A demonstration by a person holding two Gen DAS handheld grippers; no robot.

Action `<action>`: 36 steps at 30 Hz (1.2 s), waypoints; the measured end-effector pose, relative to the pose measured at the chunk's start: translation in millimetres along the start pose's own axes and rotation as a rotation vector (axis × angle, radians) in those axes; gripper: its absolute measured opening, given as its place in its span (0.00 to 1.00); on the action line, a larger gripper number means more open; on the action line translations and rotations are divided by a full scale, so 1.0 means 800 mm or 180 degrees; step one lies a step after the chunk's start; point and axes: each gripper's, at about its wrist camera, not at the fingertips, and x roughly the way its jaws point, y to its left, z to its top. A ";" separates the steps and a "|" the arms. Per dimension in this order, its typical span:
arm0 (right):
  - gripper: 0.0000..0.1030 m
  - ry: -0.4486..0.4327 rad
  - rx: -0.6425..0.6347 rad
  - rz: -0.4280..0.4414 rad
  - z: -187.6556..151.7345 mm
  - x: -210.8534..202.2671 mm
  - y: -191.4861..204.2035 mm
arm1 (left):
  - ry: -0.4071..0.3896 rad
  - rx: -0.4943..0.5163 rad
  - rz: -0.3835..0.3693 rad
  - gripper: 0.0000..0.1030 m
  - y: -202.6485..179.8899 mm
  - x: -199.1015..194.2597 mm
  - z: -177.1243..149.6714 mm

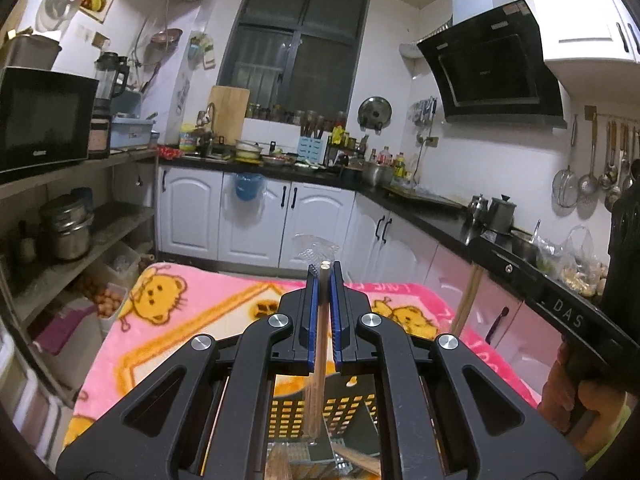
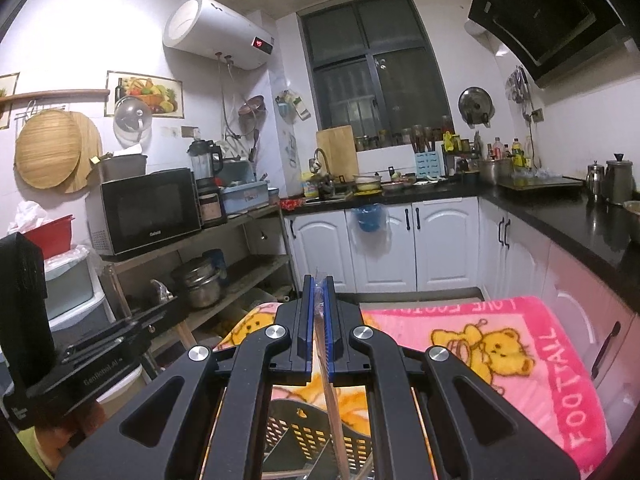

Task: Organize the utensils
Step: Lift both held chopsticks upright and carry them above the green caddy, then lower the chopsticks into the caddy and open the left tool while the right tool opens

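Both grippers lowering chopsticks into the basket.
Left gripper (image 1: 324, 280) jaws clenched on chopsticks (image 1: 319, 360), right gripper (image 2: 318, 292) jaws clenched on its wrapped pair (image 2: 332, 408); keep both upright over the black slotted basket (image 2: 316, 436), then release.

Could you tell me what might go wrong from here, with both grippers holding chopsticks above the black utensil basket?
1. The left gripper clamps its chopsticks mid-length; the lower ends look blurred, so they may catch the basket wall rather than drop in.
2. The right gripper holds its chopsticks tilted; released like that, they could slide out onto the blanket.
3. Both grippers work over one basket and could bump.
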 end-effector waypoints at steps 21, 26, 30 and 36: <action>0.05 0.0246 0.0089 0.0027 -0.042 0.015 0.004 | 0.0262 -0.0044 -0.0049 0.03 0.013 0.016 -0.036; 0.08 0.0315 0.0110 -0.0035 -0.047 0.011 -0.002 | 0.0324 -0.0041 -0.0049 0.03 0.014 0.018 -0.038; 0.12 0.0366 0.0139 -0.0084 -0.052 0.006 -0.006 | 0.0402 -0.0038 -0.0054 0.03 0.015 0.019 -0.040; 0.18 0.0441 0.0189 -0.0124 -0.059 -0.001 -0.013 | 0.0465 -0.0027 -0.0041 0.13 0.015 0.015 -0.040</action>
